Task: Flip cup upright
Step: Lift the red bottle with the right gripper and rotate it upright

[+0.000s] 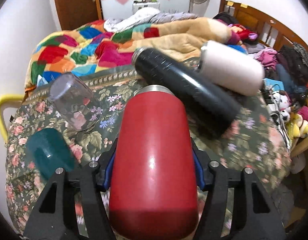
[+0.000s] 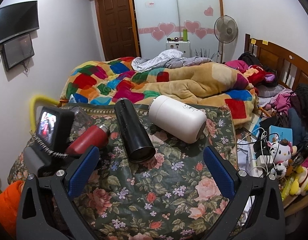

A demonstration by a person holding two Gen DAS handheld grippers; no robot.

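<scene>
My left gripper (image 1: 154, 172) is shut on a red metal cup (image 1: 154, 160), gripped at mid-body and held off the table, its steel-rimmed mouth pointing away from the camera. The red cup also shows in the right wrist view (image 2: 88, 138), tilted in the left gripper. My right gripper (image 2: 151, 172) is open and empty above the floral tablecloth (image 2: 154, 196). A black flask (image 2: 134, 134) lies on its side ahead of it, and a white flask (image 2: 178, 118) lies on its side behind that.
A clear glass (image 1: 75, 104) and a teal cup (image 1: 48, 152) stand mouth-down on the table's left. The bed with a colourful blanket (image 2: 118, 84) borders the table's far edge. Cables, a box and soft toys (image 2: 278, 154) crowd the right side.
</scene>
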